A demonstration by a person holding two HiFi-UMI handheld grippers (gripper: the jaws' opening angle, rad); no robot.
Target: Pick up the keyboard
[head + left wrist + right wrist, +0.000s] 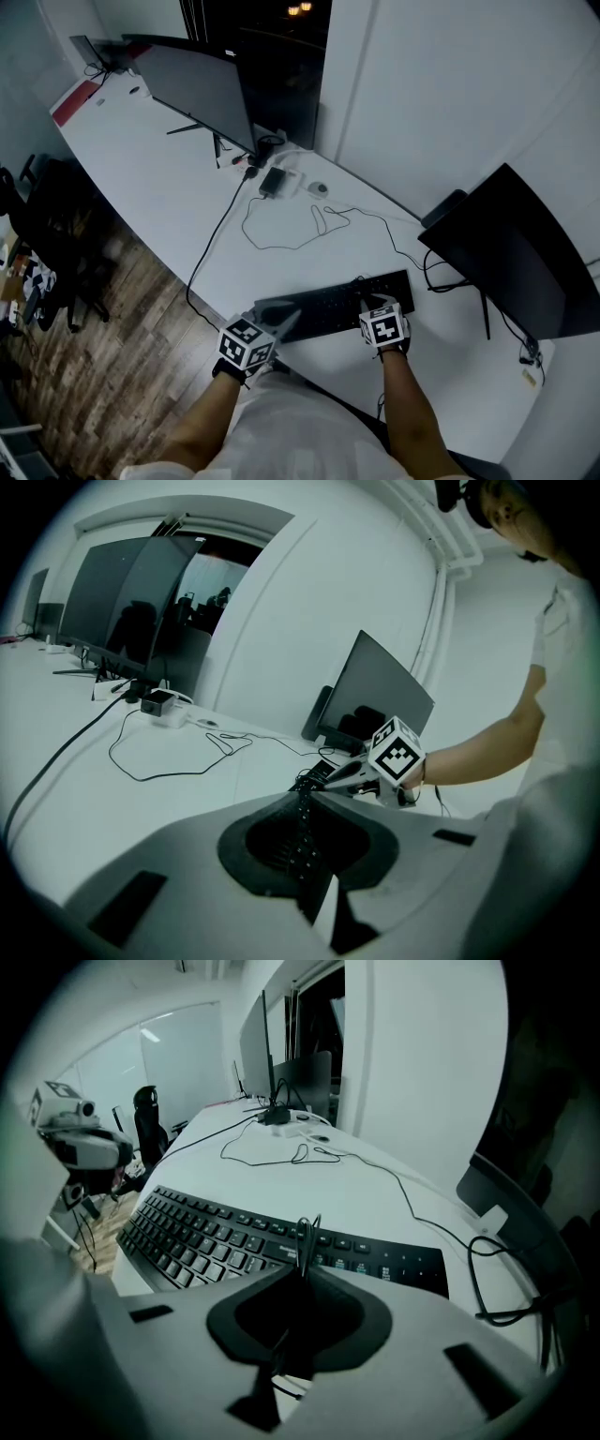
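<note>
Okay, keyboard is at the near edge of the white desk, long side across, with a gripper on each end. On the left gripper the jaws are fully closed on the keyboard's left end. Its own view shows the board edge-on, a thin black strip with rows of key tops running out of the seam. On the right gripper the jaws are almost together, narrow slit only, tips down at the keys right of the middle. A thin dark wire loop stands at those tips; can't tell if it's pinched. Only the right gripper view shows the layout: low matte black keys, number block at the right, slim flat body. Only the left gripper view shows the bare forearm behind the right gripper, and its marker cube, white with black squares. Only the head view gives the floor, dark wood planks, with a black office chair left of the desk. Desk top is smooth, matte, long and curved, with a red strip at the far end. On it are a far monitor on a thin stand, a near monitor at the right, both dark flat panels, and a black power brick. A thick black cable runs off the front edge, and a thin cable is looped loosely mid-desk. White walls; dark opening behind the far monitor with small lights in it.
</note>
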